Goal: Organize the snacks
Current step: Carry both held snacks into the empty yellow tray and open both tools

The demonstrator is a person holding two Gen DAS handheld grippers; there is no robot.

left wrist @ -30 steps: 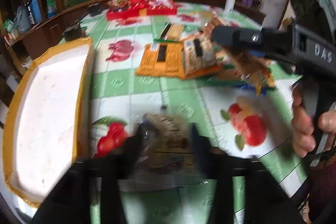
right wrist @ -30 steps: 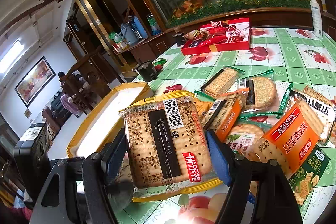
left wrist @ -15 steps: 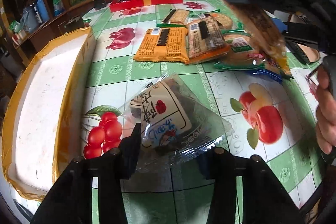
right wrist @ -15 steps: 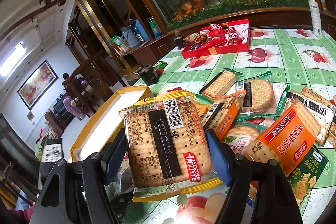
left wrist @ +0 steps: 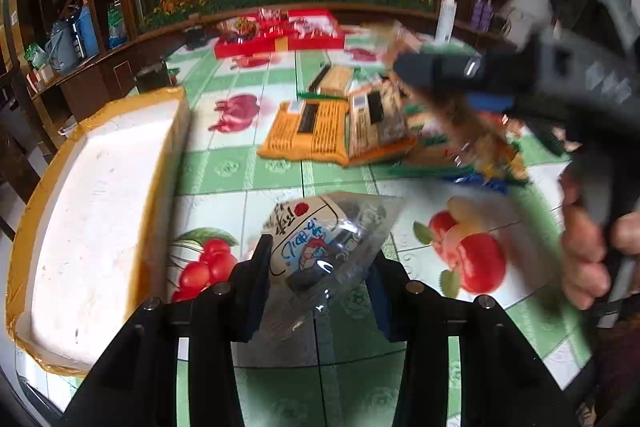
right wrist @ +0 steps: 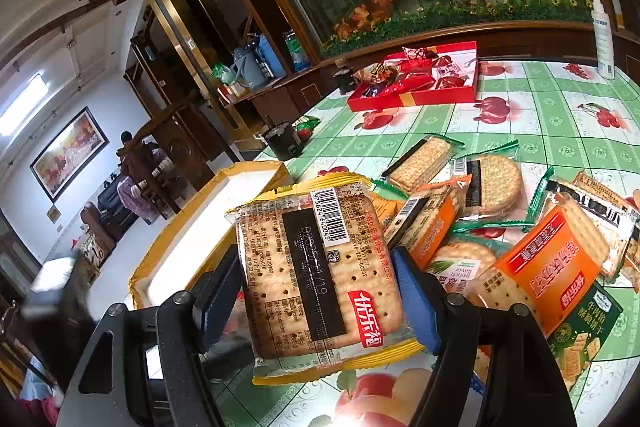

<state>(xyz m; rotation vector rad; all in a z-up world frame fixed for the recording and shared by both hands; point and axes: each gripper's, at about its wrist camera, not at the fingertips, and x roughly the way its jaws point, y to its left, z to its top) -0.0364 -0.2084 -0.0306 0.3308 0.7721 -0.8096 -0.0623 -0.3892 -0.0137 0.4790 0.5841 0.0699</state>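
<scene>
Left gripper [left wrist: 316,271] of ours is clamped on a clear snack bag [left wrist: 320,243] with a white label, both pads pressing its sides, the bag's far end tilted over the worktop [left wrist: 248,171]. Just to its left stands the white foam box [left wrist: 92,211] with yellow-taped rim. Our right gripper [right wrist: 320,291] pinches a cracker pack [right wrist: 316,279] with a yellow edge and a barcode, held above the worktop. Beyond it lies a heap of packs: an orange pack [right wrist: 548,271], round crackers [right wrist: 494,183], a long cracker sleeve [right wrist: 420,159]. At the worktop's far side sits a red tray [right wrist: 420,83] of sweets, near a white bottle [right wrist: 602,35].
</scene>
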